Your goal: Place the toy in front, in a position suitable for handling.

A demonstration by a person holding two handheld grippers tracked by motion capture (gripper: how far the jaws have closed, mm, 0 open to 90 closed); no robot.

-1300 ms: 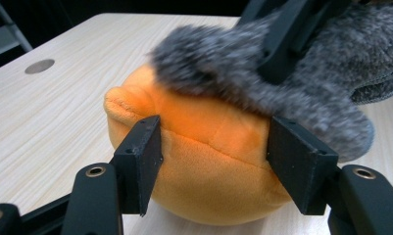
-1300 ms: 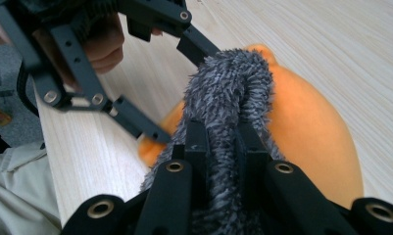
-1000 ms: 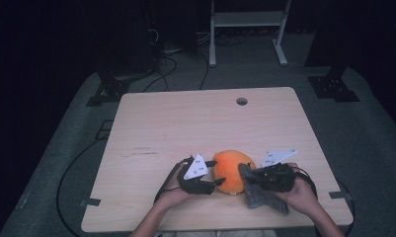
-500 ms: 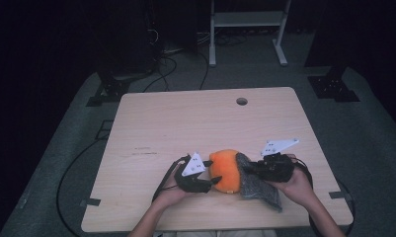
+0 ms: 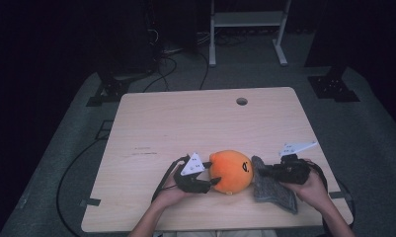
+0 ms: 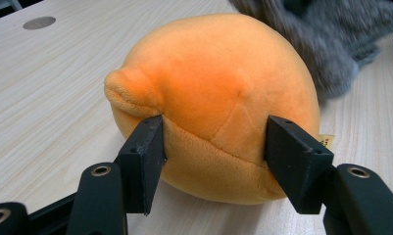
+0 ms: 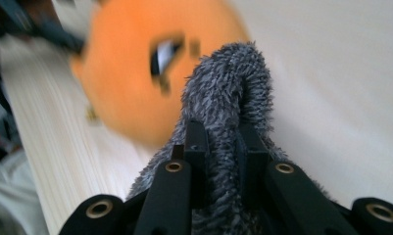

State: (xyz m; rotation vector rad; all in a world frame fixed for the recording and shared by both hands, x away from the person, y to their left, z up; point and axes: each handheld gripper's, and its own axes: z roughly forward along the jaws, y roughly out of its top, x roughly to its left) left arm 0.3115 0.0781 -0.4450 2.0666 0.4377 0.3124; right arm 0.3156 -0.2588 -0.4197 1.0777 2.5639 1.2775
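A round orange plush toy [image 5: 231, 170] with a small dark face mark lies near the table's front edge. My left gripper [image 5: 211, 174] holds it from the left. In the left gripper view both black pads [image 6: 145, 149] press dents into the orange plush toy [image 6: 213, 98], so my left gripper [image 6: 216, 147] is shut on it. To the right of the toy lies a grey fuzzy cloth [image 5: 274, 192]. My right gripper [image 5: 262, 172] is shut on a raised fold of it. The right gripper view shows the grey fuzzy cloth [image 7: 228, 93] bunched up between the jaws of my right gripper [image 7: 223, 142].
The light wooden table [image 5: 195, 123] has a round cable hole [image 5: 242, 101] at the back. A white metal stand [image 5: 245, 19] and cables [image 5: 171, 54] sit on the dark floor beyond the table.
My right gripper has moved to the right with the grey cloth, pulling it away from the plush toy. The left gripper and the toy have stayed in place.
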